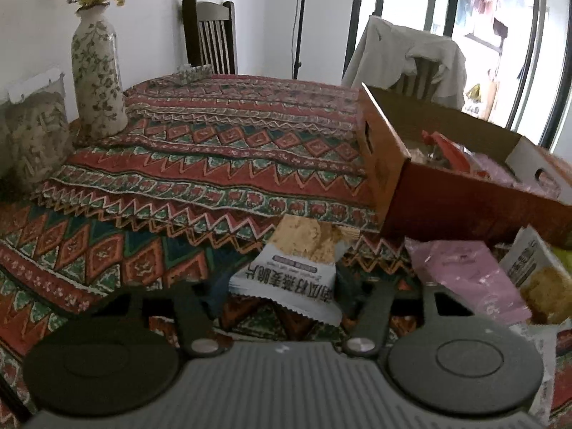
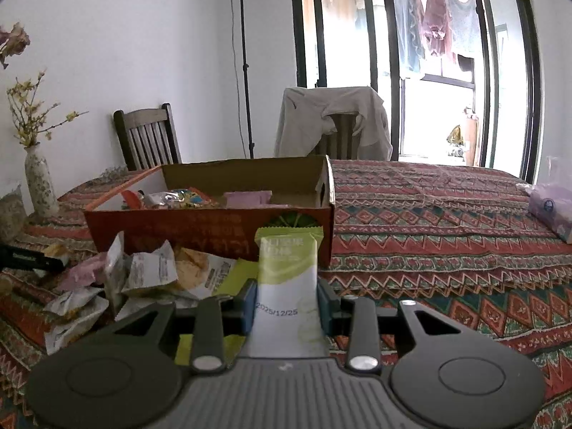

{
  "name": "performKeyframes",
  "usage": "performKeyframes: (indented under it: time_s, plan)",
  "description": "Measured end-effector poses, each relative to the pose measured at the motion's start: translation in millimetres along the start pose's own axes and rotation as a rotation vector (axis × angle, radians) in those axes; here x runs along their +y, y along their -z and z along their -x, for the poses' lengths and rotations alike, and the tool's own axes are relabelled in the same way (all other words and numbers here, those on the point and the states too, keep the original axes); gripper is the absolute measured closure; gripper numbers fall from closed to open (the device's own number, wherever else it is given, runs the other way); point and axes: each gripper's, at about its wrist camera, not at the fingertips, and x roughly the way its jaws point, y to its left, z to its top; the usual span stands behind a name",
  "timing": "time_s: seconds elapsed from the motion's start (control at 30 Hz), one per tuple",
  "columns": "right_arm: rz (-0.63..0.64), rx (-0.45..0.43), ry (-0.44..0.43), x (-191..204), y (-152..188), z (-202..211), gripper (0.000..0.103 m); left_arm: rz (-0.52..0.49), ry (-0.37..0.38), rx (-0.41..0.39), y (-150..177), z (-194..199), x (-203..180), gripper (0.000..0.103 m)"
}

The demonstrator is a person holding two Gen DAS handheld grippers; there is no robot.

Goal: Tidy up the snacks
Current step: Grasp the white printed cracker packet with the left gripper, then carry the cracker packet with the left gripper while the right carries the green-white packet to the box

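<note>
In the left wrist view my left gripper (image 1: 282, 293) has its pads against both sides of a white and tan oat-crisp packet (image 1: 296, 250), low over the patterned tablecloth (image 1: 178, 164). Right of it lie a pink packet (image 1: 461, 279) and another white packet (image 1: 536, 271), in front of the orange cardboard box (image 1: 464, 207). In the right wrist view my right gripper (image 2: 287, 304) is shut on a green and white packet (image 2: 286, 271), held upright in front of the box (image 2: 200, 228). The box holds several snacks. A heap of loose packets (image 2: 143, 279) lies left of this gripper.
A flowered vase (image 1: 98, 78) stands at the table's far left, with a cushion (image 1: 32, 136) beside it. Two chairs (image 1: 211, 35) stand behind the table, one draped with a jacket (image 2: 332, 121). A purple tissue pack (image 2: 550, 207) lies at the right. The cloth is rumpled into folds.
</note>
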Motion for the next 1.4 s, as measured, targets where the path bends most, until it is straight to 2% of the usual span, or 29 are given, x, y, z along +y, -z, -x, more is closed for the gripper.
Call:
performKeyframes:
  time_s: [0.23, 0.53, 0.73, 0.9, 1.13, 1.33, 1.4]
  plan:
    - [-0.006, -0.024, -0.008, -0.8, -3.6, 3.7, 0.069, 0.02, 0.004, -0.06, -1.7, 21.7, -2.7, 0.046]
    - [-0.012, -0.092, -0.033, 2.3, -24.4, 5.2, 0.069, -0.006, 0.078, -0.198, -29.2, 62.9, -32.2, 0.046]
    - [-0.009, -0.142, -0.049, 7.7, -48.9, -3.7, 0.069, -0.021, 0.121, -0.242, -48.0, 67.8, -56.8, 0.046]
    - [-0.004, -0.16, -0.065, 11.2, -72.5, -24.8, 0.069, -0.031, 0.154, -0.258, -63.1, 61.0, -80.7, 0.046]
    - [-0.029, -0.189, -0.078, 15.3, -108.4, -62.0, 0.069, -0.014, 0.175, -0.238, -85.8, 26.8, -111.9, 0.046]
    - [-0.074, -0.18, -0.071, 17.2, -124.2, -105.8, 0.069, 0.009, 0.161, -0.239, -104.1, -4.5, -131.3, 0.046]
    - [-0.087, -0.18, -0.053, 16.8, -125.2, -118.9, 0.069, 0.034, 0.137, -0.266, -103.6, -14.6, -134.3, 0.046]
